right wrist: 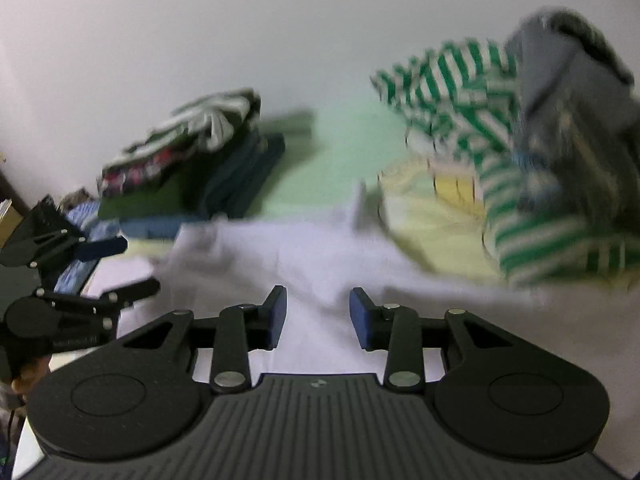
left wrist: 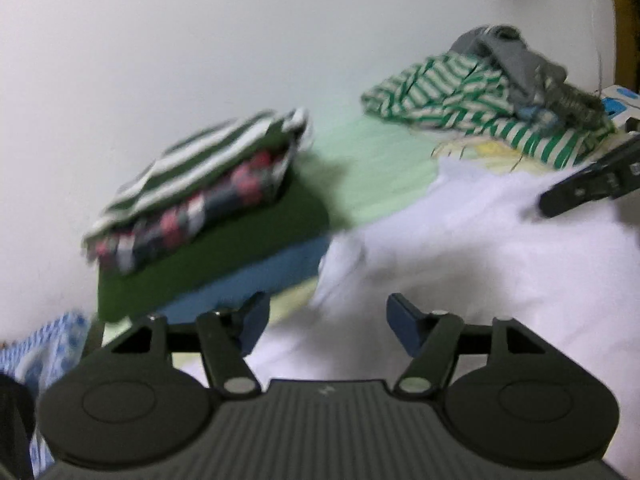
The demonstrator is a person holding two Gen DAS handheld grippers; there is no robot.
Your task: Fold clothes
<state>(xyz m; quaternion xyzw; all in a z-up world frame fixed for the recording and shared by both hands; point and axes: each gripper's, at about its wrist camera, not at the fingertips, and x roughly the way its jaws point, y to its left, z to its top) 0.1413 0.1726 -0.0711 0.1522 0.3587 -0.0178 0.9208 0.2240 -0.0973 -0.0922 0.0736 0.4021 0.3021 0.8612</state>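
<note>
A white garment [left wrist: 460, 248] [right wrist: 300, 248] lies spread on the bed in front of both grippers. My left gripper [left wrist: 328, 316] hovers over its left part, jaws open, with nothing between the blue pads. My right gripper [right wrist: 318, 312] is open too, with a narrower gap and only the white cloth showing below it. Each wrist view catches the other tool: the right gripper [left wrist: 592, 188] at the right edge, the left gripper [right wrist: 132, 268] at the left. Both views are blurred.
A folded stack [left wrist: 200, 200] [right wrist: 180, 168] of striped, checked, green and blue clothes sits at the back left. At the back right an unfolded heap holds a green-striped garment [left wrist: 460, 96] [right wrist: 460, 92] and grey clothes [left wrist: 512, 60] [right wrist: 568, 80]. A pale yellow cloth [right wrist: 432, 216] lies under it. A white wall stands behind.
</note>
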